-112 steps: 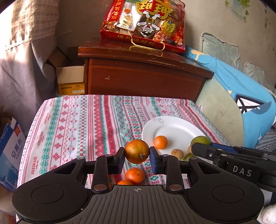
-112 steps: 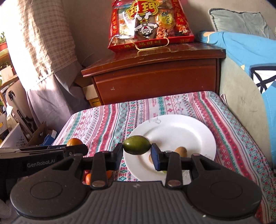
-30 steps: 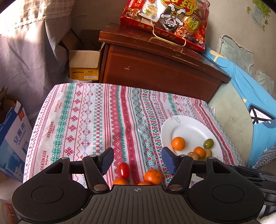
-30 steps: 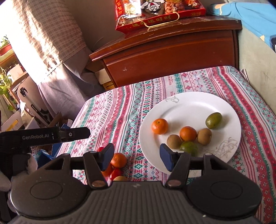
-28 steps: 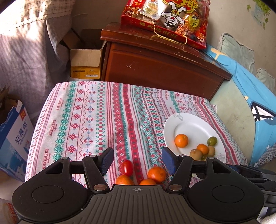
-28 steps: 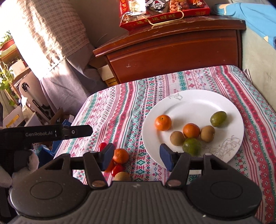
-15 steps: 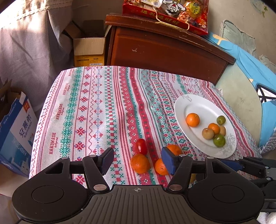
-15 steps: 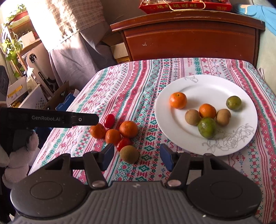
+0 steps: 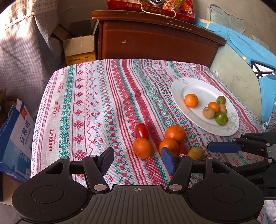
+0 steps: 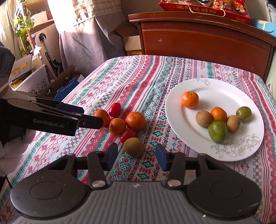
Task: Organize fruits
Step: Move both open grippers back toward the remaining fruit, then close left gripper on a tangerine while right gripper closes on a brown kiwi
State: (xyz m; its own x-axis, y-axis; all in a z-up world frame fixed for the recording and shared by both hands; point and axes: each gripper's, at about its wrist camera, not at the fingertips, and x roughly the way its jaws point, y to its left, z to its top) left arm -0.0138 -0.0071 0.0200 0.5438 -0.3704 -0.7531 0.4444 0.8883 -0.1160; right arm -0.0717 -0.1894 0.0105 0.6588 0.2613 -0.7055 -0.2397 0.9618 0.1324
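Readable text first: the left gripper point(image 10: 91, 118) has "GenRobot.AI" printed along its side, and the striped cloth point(image 9: 96, 106) on the worktop repeats "HANDMADE" down its stripes. The red snack bag point(image 10: 205, 7) on the wooden cabinet point(image 10: 203, 37) carries Chinese characters I can't read well.

Right gripper point(image 10: 136, 154) hovers low with its fingers closing, the brown kiwi point(image 10: 134, 147) sitting between them but not pinched yet, gaps on both sides. Just past the fingertips lies a loose cluster: three oranges and two red cherry tomatoes, all touching or nearly so.

Left gripper's fingers are spread with nothing gripped; one orange point(image 9: 143, 147) lies just ahead between them.

The white plate point(image 10: 241, 155), with a line-drawn flower on its rim, is ahead to the right of the right fingers, holding two oranges, two kiwis and two green fruits.
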